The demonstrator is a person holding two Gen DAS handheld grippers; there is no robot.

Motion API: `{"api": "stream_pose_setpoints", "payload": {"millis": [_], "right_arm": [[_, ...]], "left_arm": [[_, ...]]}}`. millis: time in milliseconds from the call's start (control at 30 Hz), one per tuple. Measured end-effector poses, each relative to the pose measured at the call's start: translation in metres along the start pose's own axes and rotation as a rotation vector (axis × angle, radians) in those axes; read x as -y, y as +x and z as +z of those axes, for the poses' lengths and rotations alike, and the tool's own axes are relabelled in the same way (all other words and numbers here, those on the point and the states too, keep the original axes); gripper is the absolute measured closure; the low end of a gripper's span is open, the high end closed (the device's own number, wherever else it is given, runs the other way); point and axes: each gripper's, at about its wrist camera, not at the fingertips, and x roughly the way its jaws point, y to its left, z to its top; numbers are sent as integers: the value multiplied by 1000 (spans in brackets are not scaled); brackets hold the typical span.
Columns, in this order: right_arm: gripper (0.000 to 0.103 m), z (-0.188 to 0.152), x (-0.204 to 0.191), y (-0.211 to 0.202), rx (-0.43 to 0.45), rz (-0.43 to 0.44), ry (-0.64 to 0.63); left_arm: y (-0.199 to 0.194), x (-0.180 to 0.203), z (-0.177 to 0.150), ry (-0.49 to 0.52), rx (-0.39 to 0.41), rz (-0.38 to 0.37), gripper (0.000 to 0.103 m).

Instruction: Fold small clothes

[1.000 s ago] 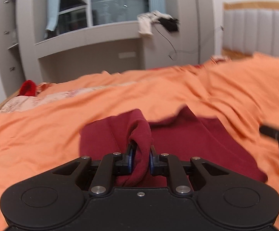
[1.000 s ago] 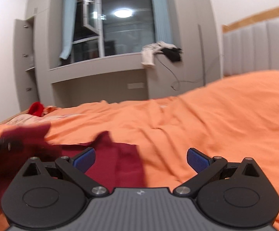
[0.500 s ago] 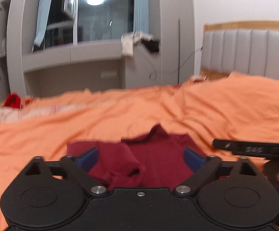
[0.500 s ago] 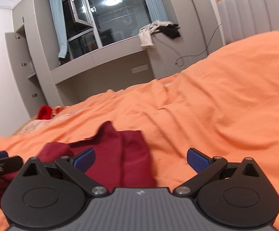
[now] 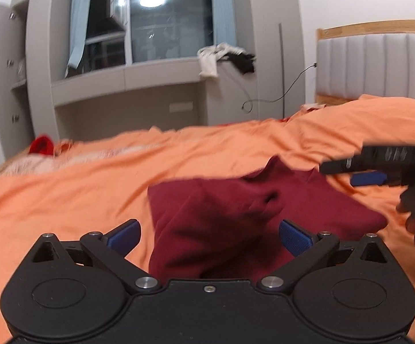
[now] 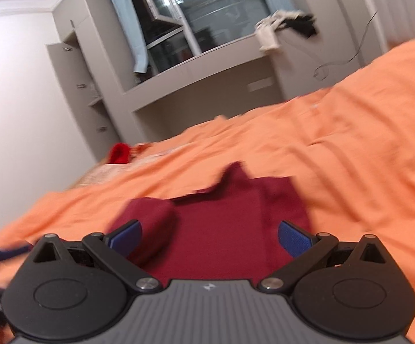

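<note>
Left wrist view: left hand-held gripper (image 5: 208, 233) gapes wide over a maroon garment (image 5: 236, 218) on the orange bedsheet (image 5: 64, 200); right hand-held gripper (image 6: 208, 235), likewise spread, empty, sits at 3 o'clock.

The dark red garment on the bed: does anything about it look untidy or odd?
Yes. The dark red garment lies on the orange bedsheet with its near left part bunched into a lump, not flat, and a pointed flap sticks out at its far edge. Neither open hand-held gripper holds it.
</note>
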Motion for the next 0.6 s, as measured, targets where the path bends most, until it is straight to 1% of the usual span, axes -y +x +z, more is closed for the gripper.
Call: {"api": "stream_pose_setpoints", "payload": {"millis": [67, 200, 267, 367, 433, 500, 533, 567, 600], "right_arm": [[0, 3, -5, 12, -39, 79, 22], [0, 8, -16, 45, -149, 207, 51], [0, 10, -19, 62, -189, 232, 53], [0, 13, -21, 89, -253, 221, 71], [1, 15, -20, 103, -265, 241, 96], [11, 18, -19, 113, -266, 255, 131], [14, 18, -18, 118, -269, 259, 144], [20, 18, -18, 121, -271, 258, 151], [27, 18, -18, 124, -271, 247, 152]], "left_arm": [[5, -4, -6, 4, -17, 0, 1], [6, -5, -13, 55, 11, -10, 1], [8, -4, -16, 69, 10, -12, 2], [11, 0, -20, 100, 13, 6, 9], [11, 0, -22, 109, 19, 10, 13], [13, -1, -23, 109, 20, 9, 21], [14, -1, -24, 107, 18, 8, 23], [14, -1, -24, 107, 18, 13, 28], [15, -1, -24, 107, 16, 17, 39]]}}
